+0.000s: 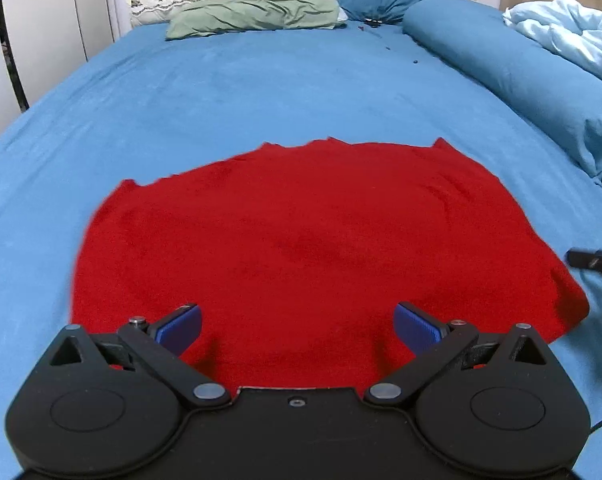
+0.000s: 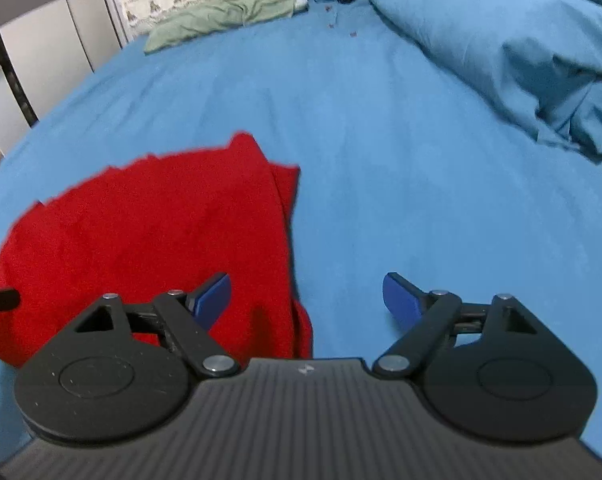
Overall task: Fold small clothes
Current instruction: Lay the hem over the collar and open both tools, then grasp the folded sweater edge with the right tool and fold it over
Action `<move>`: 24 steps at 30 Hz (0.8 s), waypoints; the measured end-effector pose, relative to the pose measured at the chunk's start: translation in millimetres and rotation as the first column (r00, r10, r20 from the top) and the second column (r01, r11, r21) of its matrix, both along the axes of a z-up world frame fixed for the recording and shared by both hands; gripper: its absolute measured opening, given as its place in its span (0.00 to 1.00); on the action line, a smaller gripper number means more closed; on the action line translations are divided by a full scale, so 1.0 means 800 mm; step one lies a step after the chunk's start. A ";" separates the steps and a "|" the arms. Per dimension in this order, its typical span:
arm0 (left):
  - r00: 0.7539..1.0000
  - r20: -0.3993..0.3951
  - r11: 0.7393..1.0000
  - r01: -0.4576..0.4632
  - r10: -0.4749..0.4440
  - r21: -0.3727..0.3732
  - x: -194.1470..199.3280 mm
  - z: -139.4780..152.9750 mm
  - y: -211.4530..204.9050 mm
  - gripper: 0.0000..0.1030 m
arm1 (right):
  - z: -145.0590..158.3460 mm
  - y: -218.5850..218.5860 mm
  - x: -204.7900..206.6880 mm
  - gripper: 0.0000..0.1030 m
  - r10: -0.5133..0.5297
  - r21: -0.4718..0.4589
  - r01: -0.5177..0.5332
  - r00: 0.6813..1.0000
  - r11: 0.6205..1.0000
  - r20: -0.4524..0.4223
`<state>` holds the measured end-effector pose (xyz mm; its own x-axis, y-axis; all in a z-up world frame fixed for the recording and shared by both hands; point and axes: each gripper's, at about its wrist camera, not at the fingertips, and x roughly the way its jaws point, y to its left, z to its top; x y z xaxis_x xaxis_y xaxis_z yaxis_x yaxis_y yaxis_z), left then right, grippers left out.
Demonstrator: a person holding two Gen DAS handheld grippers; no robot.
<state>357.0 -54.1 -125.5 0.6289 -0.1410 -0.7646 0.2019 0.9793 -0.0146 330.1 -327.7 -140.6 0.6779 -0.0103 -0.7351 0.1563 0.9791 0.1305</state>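
Left wrist: whole red garment (image 1: 301, 240), left hand-held gripper (image 1: 299, 330) spread; right wrist: folded edge, right hand-held gripper (image 2: 307, 300) spread

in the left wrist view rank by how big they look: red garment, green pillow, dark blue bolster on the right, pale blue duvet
1. red garment, by far the largest, though it is nearest the camera.
2. dark blue bolster.
3. green pillow and pale blue duvet: look alike; the duvet is cut off by the frame edge, so unranked.

Left tongs (image 1: 297, 330) gape over red garment (image 1: 301, 240).
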 end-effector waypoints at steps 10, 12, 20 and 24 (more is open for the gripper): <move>0.999 -0.039 0.999 -0.027 0.027 -0.023 0.027 -0.026 -0.014 1.00 | -0.053 0.016 0.033 0.69 0.065 -0.011 -0.065 0.997 0.998 -0.029; 0.998 -0.052 0.999 -0.039 0.038 -0.027 0.033 -0.034 -0.012 1.00 | -0.055 0.015 0.031 0.59 0.083 0.012 -0.082 0.996 0.997 -0.023; 0.997 -0.057 0.998 -0.060 0.061 0.014 0.044 -0.050 -0.017 1.00 | -0.055 0.016 0.031 0.28 0.099 0.100 -0.097 0.995 0.990 -0.011; 0.996 -0.065 0.996 -0.054 0.059 0.071 0.054 -0.061 -0.025 1.00 | -0.046 0.019 0.035 0.26 0.077 0.124 -0.073 0.997 0.990 -0.030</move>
<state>400.0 -74.3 -174.6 0.5817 -0.0524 -0.8117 0.1470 0.9883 0.0415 357.8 -312.7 -177.6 0.6475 0.1312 -0.7507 0.0895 0.9652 0.2459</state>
